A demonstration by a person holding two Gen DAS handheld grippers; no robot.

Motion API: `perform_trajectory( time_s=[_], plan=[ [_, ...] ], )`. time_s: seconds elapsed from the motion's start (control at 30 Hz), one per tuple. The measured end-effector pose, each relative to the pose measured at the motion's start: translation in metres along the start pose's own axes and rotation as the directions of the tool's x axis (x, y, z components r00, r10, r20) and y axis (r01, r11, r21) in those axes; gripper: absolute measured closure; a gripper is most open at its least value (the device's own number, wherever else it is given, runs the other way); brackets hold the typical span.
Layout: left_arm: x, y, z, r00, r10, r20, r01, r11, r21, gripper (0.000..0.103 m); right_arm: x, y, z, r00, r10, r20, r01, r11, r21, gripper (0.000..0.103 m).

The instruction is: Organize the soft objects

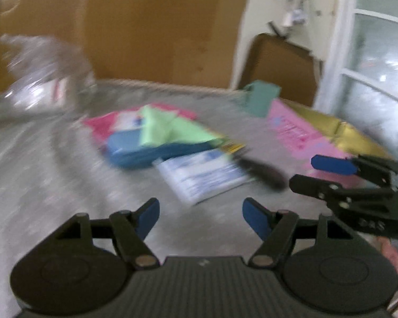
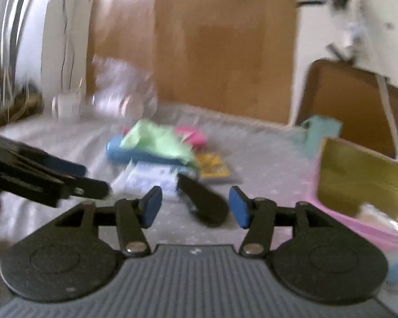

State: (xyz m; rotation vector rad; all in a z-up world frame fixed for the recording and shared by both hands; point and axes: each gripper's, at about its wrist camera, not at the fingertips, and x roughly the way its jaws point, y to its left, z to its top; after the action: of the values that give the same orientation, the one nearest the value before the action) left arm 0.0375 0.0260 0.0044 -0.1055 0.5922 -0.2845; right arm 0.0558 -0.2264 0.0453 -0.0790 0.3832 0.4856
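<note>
A: Blur everywhere, but your left claw (image 1: 201,213) has its jaws standing apart with nothing between the blue pads, just bare tabletop (image 1: 39,185) under it.

B: And your right claw (image 2: 195,206)?

A: Jaws apart too, empty. A black oblong thing (image 2: 203,201) lies on the tabletop just ahead of it, between the 2 fingers in the right wrist view, but the pads do not press on it.

B: Where are the soft things?

A: Piled mid-tabletop, beyond both your claws: a green cloth (image 1: 169,129) draped over a blue pack (image 1: 146,151), a pink pack (image 1: 106,124) behind, a white-blue packet (image 1: 204,176) in front, a yellow packet (image 2: 212,168) beside it.

B: Box?

A: A pink box (image 1: 294,132) with gold lining sits on the right edge, by your right claw. A teal item (image 1: 262,96) stands just behind it. A clear plastic bag (image 1: 45,76) sits far left, well apart from the pile.
</note>
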Motion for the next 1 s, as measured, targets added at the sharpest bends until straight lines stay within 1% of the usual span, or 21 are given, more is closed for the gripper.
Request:
perform_trajectory(
  time_s=[0.03,0.1,0.17,0.23,0.3,0.37,0.4,0.47,0.53,0.57,0.6,0.63,0.67,0.73,0.77,0.8,0.83,0.87,0.93,0.97,1.0],
  plan=[
    [-0.001,0.005,-0.002,1.000,0.006,-0.001,-0.006,1.000,-0.009,0.032,0.014,0.006,0.000,0.999,0.012,-0.036,-0.013,1.000,-0.027,0.035],
    [-0.002,0.011,-0.006,1.000,0.008,-0.008,-0.008,1.000,-0.025,0.032,0.042,0.006,0.004,0.995,0.014,-0.094,-0.019,0.999,-0.048,0.024],
    [0.004,0.012,-0.007,0.999,0.006,-0.034,-0.008,0.999,-0.033,0.032,0.066,0.003,0.005,0.988,-0.002,-0.152,-0.008,0.998,-0.064,0.023],
    [0.009,0.007,-0.005,0.998,0.015,-0.055,-0.017,0.999,-0.030,0.032,0.083,-0.001,0.004,0.980,-0.011,-0.201,-0.006,0.997,-0.081,0.025],
    [0.008,0.007,-0.007,0.998,0.016,-0.055,-0.017,1.000,-0.026,0.031,0.089,-0.002,0.000,0.970,-0.024,-0.240,0.004,0.997,-0.083,0.049],
    [0.004,0.010,-0.010,0.999,0.008,-0.052,-0.010,1.000,-0.030,0.031,0.089,-0.006,-0.004,0.968,0.024,-0.251,-0.032,0.999,-0.029,0.049],
    [0.004,0.011,-0.010,0.999,0.002,-0.051,-0.004,0.999,-0.039,0.031,0.087,-0.009,-0.004,0.966,0.033,-0.255,-0.033,0.999,0.004,0.049],
    [0.003,0.014,-0.009,0.999,-0.016,-0.048,0.013,0.998,-0.059,0.030,0.070,0.003,-0.013,0.968,0.033,-0.248,-0.026,0.999,0.029,0.049],
    [0.000,0.016,-0.008,0.997,-0.058,-0.045,0.054,0.995,-0.084,0.027,0.051,0.002,-0.018,0.968,0.092,-0.235,-0.064,0.990,0.122,0.049],
    [-0.001,0.017,-0.008,0.994,-0.099,-0.054,0.093,0.990,-0.110,0.024,0.043,0.002,-0.020,0.966,0.126,-0.227,-0.086,0.980,0.179,0.049],
    [-0.001,0.016,-0.007,0.986,-0.156,-0.066,0.145,0.979,-0.145,0.024,0.033,0.002,-0.023,0.964,0.153,-0.216,-0.104,0.970,0.221,0.049],
    [-0.001,0.014,-0.006,0.977,-0.199,-0.075,0.184,0.968,-0.172,0.024,0.021,0.004,-0.026,0.966,0.158,-0.203,-0.107,0.965,0.241,0.049],
    [0.000,0.009,-0.006,0.966,-0.242,-0.088,0.222,0.956,-0.193,0.024,0.013,0.009,-0.028,0.970,0.142,-0.195,-0.096,0.969,0.227,0.049],
    [0.003,-0.004,-0.004,0.951,-0.290,-0.110,0.266,0.944,-0.194,0.025,-0.006,0.024,-0.036,0.979,0.081,-0.185,-0.053,0.987,0.153,0.049],
    [0.004,-0.014,-0.004,0.943,-0.309,-0.123,0.284,0.941,-0.185,0.028,-0.012,0.032,-0.040,0.981,0.063,-0.183,-0.038,0.990,0.134,0.049],
    [0.006,-0.023,-0.003,0.936,-0.324,-0.134,0.299,0.938,-0.175,0.031,-0.018,0.036,-0.045,0.981,0.070,-0.181,-0.043,0.988,0.150,0.049],
    [0.008,-0.031,-0.002,0.930,-0.338,-0.145,0.314,0.935,-0.166,0.035,-0.023,0.036,-0.050,0.979,0.104,-0.176,-0.067,0.976,0.207,0.049],
    [0.011,-0.040,-0.001,0.924,-0.348,-0.160,0.324,0.933,-0.157,0.043,-0.025,0.035,-0.052,0.978,0.123,-0.170,-0.075,0.962,0.261,0.049],
    [0.019,-0.052,0.001,0.914,-0.361,-0.183,0.337,0.929,-0.151,0.051,-0.032,0.035,-0.058,0.984,0.109,-0.142,-0.060,0.948,0.311,0.049],
    [0.023,-0.056,0.003,0.906,-0.379,-0.188,0.352,0.922,-0.163,0.063,-0.034,0.035,-0.059,0.987,0.098,-0.126,-0.054,0.947,0.317,0.049],
    [0.025,-0.060,0.006,0.897,-0.398,-0.192,0.367,0.913,-0.175,0.071,-0.037,0.035,-0.060,0.990,0.093,-0.110,-0.053,0.946,0.319,0.049]
  ],
)
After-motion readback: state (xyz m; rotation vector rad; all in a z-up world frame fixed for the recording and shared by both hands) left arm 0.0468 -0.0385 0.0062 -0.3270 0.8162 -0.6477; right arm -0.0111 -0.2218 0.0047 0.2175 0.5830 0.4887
